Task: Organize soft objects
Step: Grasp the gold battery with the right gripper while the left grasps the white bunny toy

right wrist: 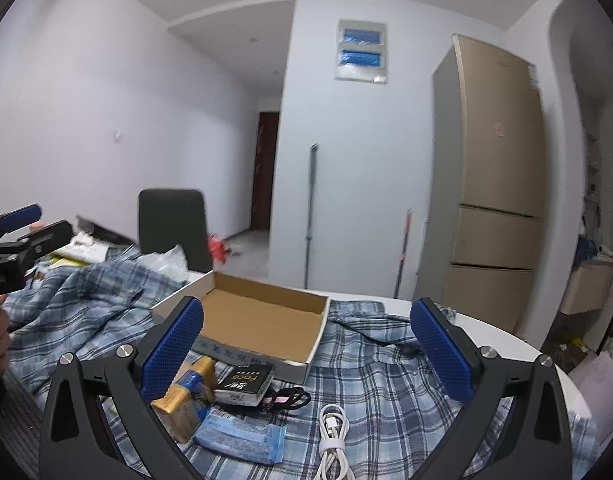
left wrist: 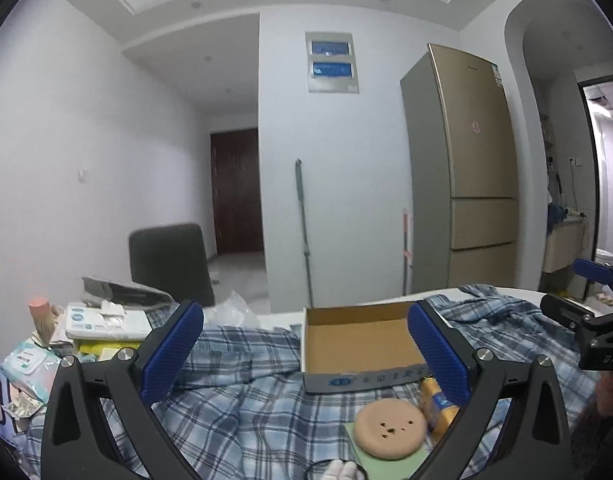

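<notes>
The left gripper (left wrist: 306, 354) has its fingers (left wrist: 174, 346) spread wide apart with nothing between them; the right gripper (right wrist: 306, 354) likewise has its fingers (right wrist: 174, 346) wide apart and unloaded. Both hover above the tabletop (right wrist: 486, 336), which is draped with a blue plaid cloth (right wrist: 386, 384). In the left wrist view, a round tan sponge puff (left wrist: 390, 428) lies at 5 o'clock, low between the fingers, resting on a pale green pad (left wrist: 394, 464), with a yellow-and-blue packet (left wrist: 436, 402) just beside it at the puff's 2 o'clock. The open cardboard box (left wrist: 358, 344) sits beyond at 12 o'clock and appears to hold nothing. In the right wrist view, the same box (right wrist: 262, 320) lies at 11 o'clock; in front of it are the yellow-and-blue packet (right wrist: 186, 394), a black "Face" pack (right wrist: 244, 384), a blue tissue packet (right wrist: 242, 442) and a coiled white cable (right wrist: 332, 440) at 6 o'clock. Judgement: the task is at its start, in the approach-and-select step, since no item is in the box. The next move calls for lowering one gripper over a soft item, probably the puff, centring it between the fingers, closing lightly to avoid crushing it or snagging the cloth, then carrying it to the box.
</notes>
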`<act>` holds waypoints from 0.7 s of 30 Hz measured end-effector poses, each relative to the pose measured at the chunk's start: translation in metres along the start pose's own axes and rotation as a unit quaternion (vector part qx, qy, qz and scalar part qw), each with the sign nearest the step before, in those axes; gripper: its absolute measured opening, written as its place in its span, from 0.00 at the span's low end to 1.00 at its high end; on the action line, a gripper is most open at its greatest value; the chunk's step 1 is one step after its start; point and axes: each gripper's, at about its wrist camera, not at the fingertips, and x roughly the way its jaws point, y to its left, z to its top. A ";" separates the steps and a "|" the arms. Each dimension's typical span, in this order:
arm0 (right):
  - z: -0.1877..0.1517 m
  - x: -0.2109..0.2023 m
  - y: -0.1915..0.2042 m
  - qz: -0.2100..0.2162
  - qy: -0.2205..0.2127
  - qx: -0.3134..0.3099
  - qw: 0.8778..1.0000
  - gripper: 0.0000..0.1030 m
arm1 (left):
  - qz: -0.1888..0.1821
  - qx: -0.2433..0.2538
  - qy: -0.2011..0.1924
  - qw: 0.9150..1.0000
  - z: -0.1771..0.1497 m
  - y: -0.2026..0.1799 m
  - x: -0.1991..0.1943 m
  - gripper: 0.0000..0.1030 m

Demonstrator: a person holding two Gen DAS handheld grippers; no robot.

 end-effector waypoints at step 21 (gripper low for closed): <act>-0.002 0.036 -0.024 0.019 0.132 0.067 0.989 0.91 | -0.050 0.044 0.161 0.985 -0.010 -0.030 0.034 0.97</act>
